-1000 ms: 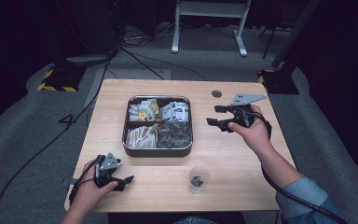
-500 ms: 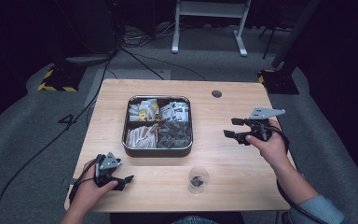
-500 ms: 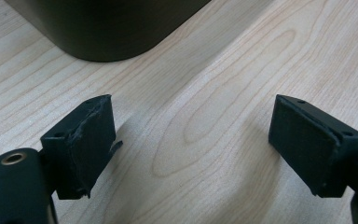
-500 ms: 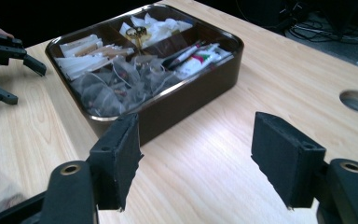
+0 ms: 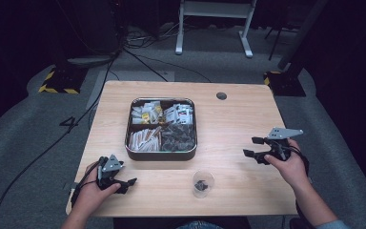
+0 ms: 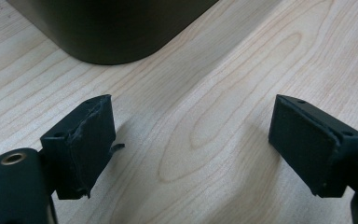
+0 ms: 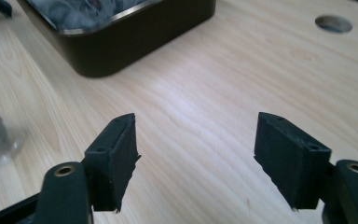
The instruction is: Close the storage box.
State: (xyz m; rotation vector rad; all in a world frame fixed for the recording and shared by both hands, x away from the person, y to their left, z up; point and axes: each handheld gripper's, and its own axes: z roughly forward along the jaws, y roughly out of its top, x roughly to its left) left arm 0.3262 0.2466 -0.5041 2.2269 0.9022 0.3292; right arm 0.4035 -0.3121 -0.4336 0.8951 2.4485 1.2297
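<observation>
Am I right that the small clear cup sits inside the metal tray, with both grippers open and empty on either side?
Not quite. The small clear cup stands on the table, apart from the metal tray and nearer the person, as the high view shows. The rest holds: left gripper and right gripper are open and empty.

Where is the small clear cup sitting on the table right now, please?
In the high view, the clear cup stands near the table's front edge, just in front of the metal tray, between the two grippers.

Bright, evenly lit table point(image 5: 238, 124) amid dark surroundings; soft shadows, slight blur at close-up edges.
</observation>
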